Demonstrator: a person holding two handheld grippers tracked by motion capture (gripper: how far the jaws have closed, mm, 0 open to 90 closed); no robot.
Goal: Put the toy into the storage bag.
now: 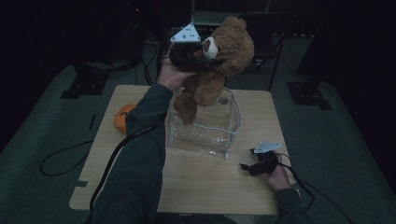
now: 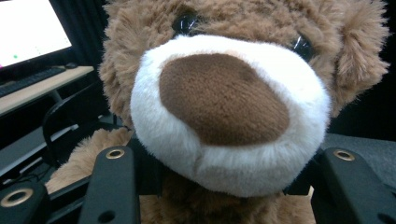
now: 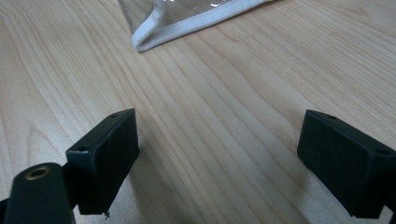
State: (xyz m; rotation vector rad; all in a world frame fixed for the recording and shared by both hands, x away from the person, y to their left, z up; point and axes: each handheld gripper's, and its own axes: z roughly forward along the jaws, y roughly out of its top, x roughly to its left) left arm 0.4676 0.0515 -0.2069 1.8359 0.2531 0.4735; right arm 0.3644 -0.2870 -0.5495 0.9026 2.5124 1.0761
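While the left gripper (image 1: 198, 55) is clamped on the neck of the teddy bear (image 1: 219, 60) above the clear bag (image 1: 205, 126), the right gripper (image 3: 219, 158) rests on the table (image 3: 224, 93), jaws apart.

Your room's pretty dim, basically dark all round the edges. The light wood surface (image 1: 196, 186) sits on a grey-green floor (image 1: 42, 135) with black cables (image 1: 60, 161) looping across it at 9 o'clock. Dark stand feet sit at 10 o'clock (image 1: 84, 84) and at 2 o'clock (image 1: 310, 93). In the left gripper view you've got a lit monitor (image 2: 28, 28) on a desk (image 2: 42, 86) at 10 o'clock, black chair (image 2: 70, 121) below it.
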